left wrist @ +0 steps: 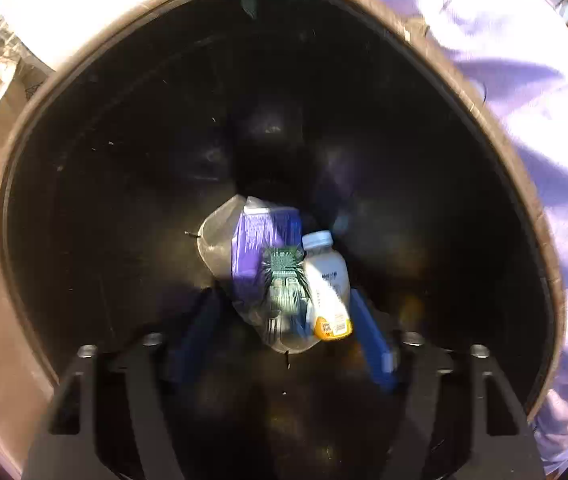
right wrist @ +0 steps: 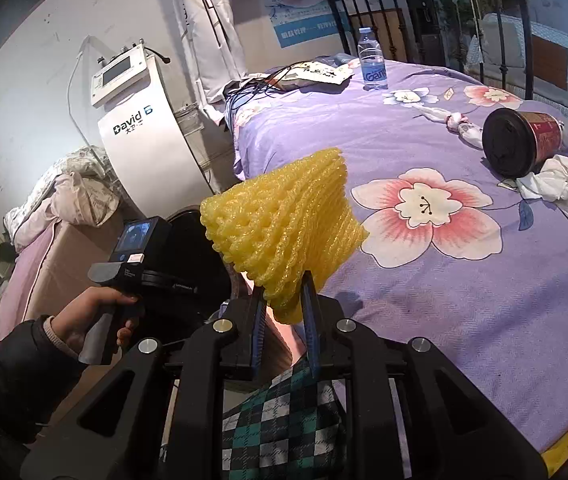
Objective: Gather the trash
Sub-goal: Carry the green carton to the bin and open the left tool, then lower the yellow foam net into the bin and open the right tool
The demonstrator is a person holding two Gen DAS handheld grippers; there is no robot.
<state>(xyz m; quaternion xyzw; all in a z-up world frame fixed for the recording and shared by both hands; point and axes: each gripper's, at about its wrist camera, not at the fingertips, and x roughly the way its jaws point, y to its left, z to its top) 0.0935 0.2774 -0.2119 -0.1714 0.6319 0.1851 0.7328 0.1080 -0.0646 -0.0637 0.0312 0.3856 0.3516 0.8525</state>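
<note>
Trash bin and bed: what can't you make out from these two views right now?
- Left wrist: the trash bin floor around the purple carton and white bottle is black; motion blur smears their labels.
- Right wrist: the yellow foam net hides the bin behind it.
- Right wrist: the crumpled tissues hide the red can's far end.

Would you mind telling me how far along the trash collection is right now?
Done: a small white plastic bottle and a purple carton lie in the black bin, below the open left gripper. In hand: the right gripper pinches yellow foam netting. Left: the dark-lidded red can, crumpled white tissues and clear water bottle on the purple floral bedspread.
</note>
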